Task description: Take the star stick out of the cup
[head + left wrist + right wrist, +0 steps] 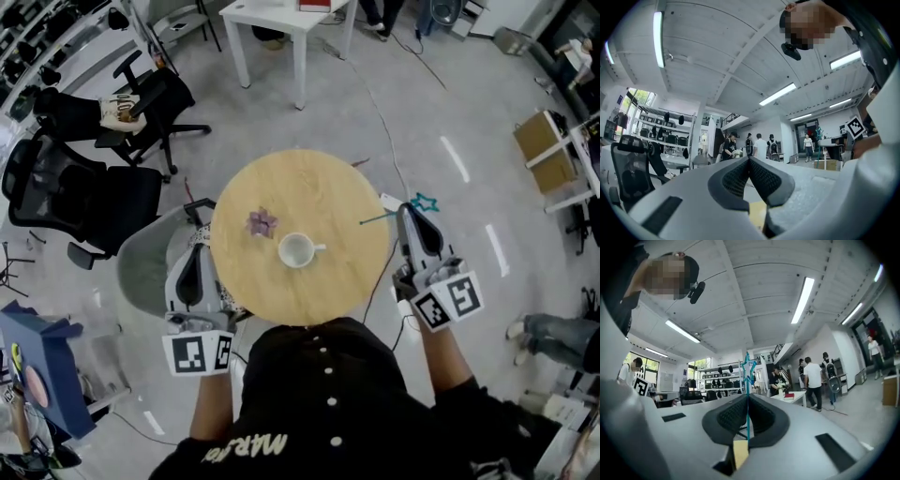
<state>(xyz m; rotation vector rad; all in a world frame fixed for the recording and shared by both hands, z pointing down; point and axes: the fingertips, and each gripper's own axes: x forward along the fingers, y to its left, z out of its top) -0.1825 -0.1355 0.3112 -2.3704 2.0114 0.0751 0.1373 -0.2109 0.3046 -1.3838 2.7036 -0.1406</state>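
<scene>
A white cup stands empty near the middle of the round wooden table. The teal star stick is out of the cup, held beside the table's right edge with its star to the right and its thin stem slanting left over the rim. My right gripper is shut on it. In the right gripper view the stick rises between the pressed jaws of the right gripper, star on top. My left gripper hangs off the table's left edge. The left gripper is shut, with nothing between its jaws.
A small purple object lies left of the cup. A grey chair sits under my left gripper. Black office chairs stand at the left, a white table at the back, cardboard boxes at the right. People stand in the distance.
</scene>
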